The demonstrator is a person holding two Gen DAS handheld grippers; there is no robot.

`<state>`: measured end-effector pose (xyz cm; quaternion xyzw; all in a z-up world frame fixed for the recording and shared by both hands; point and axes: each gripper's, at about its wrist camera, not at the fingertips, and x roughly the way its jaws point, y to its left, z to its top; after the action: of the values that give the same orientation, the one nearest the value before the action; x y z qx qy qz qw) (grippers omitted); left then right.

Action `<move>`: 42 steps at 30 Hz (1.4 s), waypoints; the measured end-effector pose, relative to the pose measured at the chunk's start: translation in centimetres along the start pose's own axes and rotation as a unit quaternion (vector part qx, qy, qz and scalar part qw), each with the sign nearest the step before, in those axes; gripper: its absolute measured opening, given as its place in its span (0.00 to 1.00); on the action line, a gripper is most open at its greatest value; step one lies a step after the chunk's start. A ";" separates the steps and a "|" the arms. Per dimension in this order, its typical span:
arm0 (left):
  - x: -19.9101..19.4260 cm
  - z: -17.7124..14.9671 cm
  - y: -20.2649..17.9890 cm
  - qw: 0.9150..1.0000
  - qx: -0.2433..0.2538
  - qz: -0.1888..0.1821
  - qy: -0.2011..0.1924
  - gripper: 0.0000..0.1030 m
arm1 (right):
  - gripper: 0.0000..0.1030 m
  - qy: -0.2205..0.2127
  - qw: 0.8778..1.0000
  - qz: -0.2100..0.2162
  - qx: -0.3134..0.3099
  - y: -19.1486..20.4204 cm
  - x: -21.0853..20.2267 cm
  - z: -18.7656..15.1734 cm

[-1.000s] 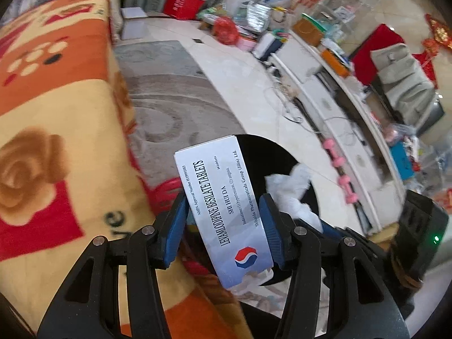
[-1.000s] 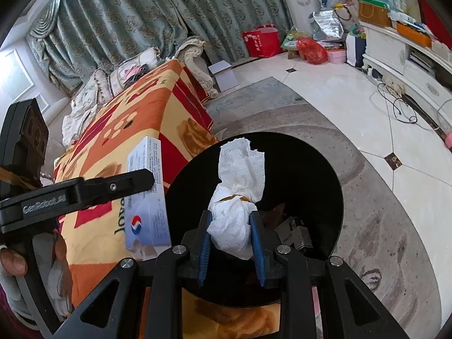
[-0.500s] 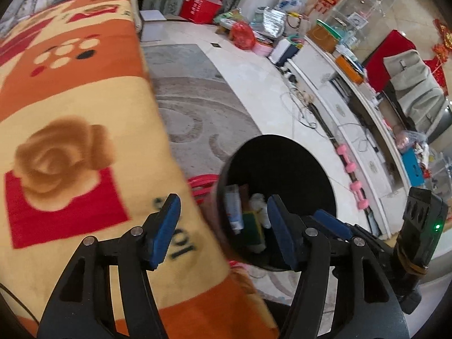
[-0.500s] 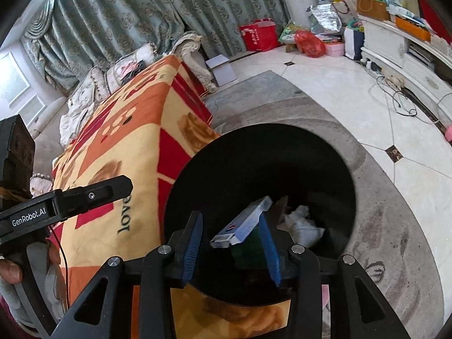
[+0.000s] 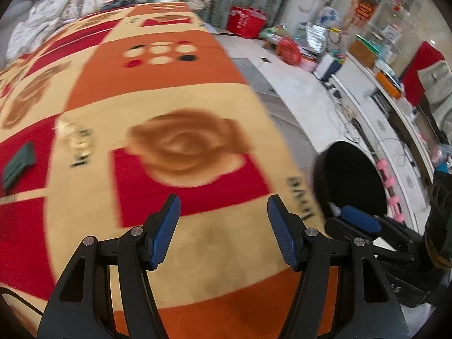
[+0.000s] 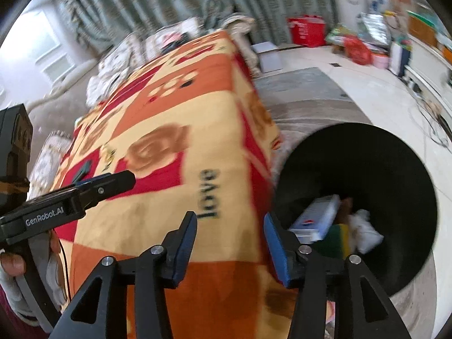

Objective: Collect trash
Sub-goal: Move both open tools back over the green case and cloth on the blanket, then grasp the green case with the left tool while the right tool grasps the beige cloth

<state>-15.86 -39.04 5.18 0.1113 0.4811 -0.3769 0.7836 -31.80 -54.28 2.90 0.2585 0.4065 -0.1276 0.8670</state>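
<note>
Both the left gripper (image 5: 221, 230) and right gripper (image 6: 230, 244) are spread wide, holding nothing. The medicine box (image 6: 316, 220) and tissue (image 6: 364, 233) lie in the black bin (image 6: 395, 152). Next target, probably: leftover scraps (image 5: 76, 141) (blurred) near the blanket's (image 5: 175, 90) left edge.

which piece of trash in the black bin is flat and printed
The white medicine box, lying flat against the left inner wall of the bin; the crumpled white tissue to its right is plain.

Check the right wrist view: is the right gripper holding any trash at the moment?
No. The right gripper has its jaws spread with only the blanket between them, while the medicine box and tissue lie in the bin.
</note>
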 end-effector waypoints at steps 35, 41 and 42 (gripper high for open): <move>-0.2 2.7 27.2 0.993 0.087 0.080 0.002 0.67 | 0.61 0.044 0.963 0.081 -0.252 26.4 21.4 10.0; 1.1 4.1 26.7 0.992 0.095 0.084 0.011 0.67 | 0.38 0.024 0.966 0.068 -0.248 25.9 20.9 9.8; 1.1 4.2 26.7 0.993 0.089 0.080 0.010 0.67 | 0.27 0.026 0.966 0.075 -0.245 25.6 20.7 9.8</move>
<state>5.91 -23.39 1.37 0.2224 0.4430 -0.3535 0.7933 -1.27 -38.59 0.99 0.0712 0.4272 0.0478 0.9001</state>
